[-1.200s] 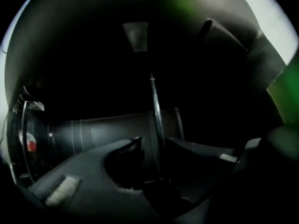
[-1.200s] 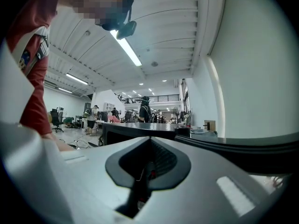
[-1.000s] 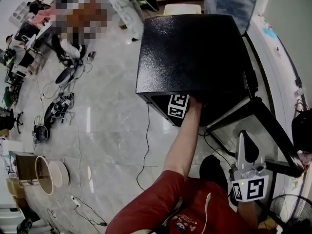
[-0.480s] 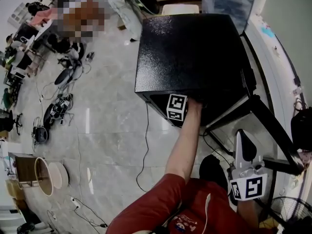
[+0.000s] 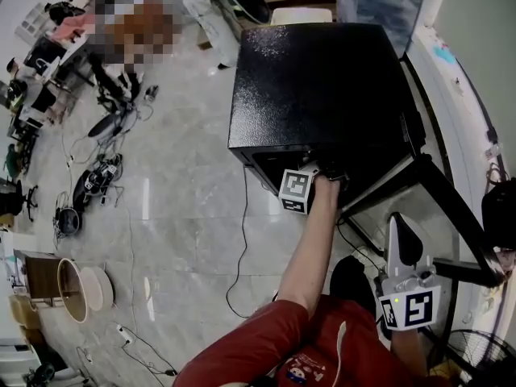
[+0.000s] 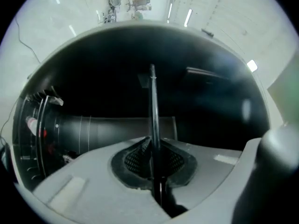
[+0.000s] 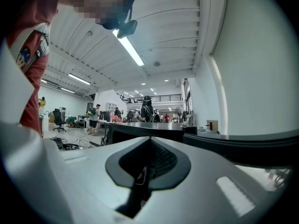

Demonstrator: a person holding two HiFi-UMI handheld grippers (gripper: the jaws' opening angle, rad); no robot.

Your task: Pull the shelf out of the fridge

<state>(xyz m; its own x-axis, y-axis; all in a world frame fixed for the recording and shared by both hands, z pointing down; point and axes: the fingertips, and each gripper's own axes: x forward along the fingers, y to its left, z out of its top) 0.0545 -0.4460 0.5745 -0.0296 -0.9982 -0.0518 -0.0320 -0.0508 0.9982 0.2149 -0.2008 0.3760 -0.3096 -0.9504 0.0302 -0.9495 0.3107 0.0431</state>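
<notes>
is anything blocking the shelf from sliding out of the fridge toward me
Nothing visible does. The left hand-held gripper is closing its jaws on the thin edge of the shelf inside the fridge, whose door stands open to the right.

The fridge [image 5: 322, 87] stands on the floor [image 5: 185, 216] at my twelve o'clock, its door [image 5: 455, 216] swung out toward four o'clock. My left gripper [image 5: 329, 174] reaches into the fridge's open front, with the edge of the shelf [image 6: 152, 101] between my fingers. My right gripper [image 5: 403, 236] hangs at five o'clock, just beside the door and well apart from the shelf. Cables [image 5: 101, 176] lie at nine o'clock, a round tub [image 5: 71, 290] at eight, and a fan [image 5: 484, 349] at five, beyond the door.
</notes>
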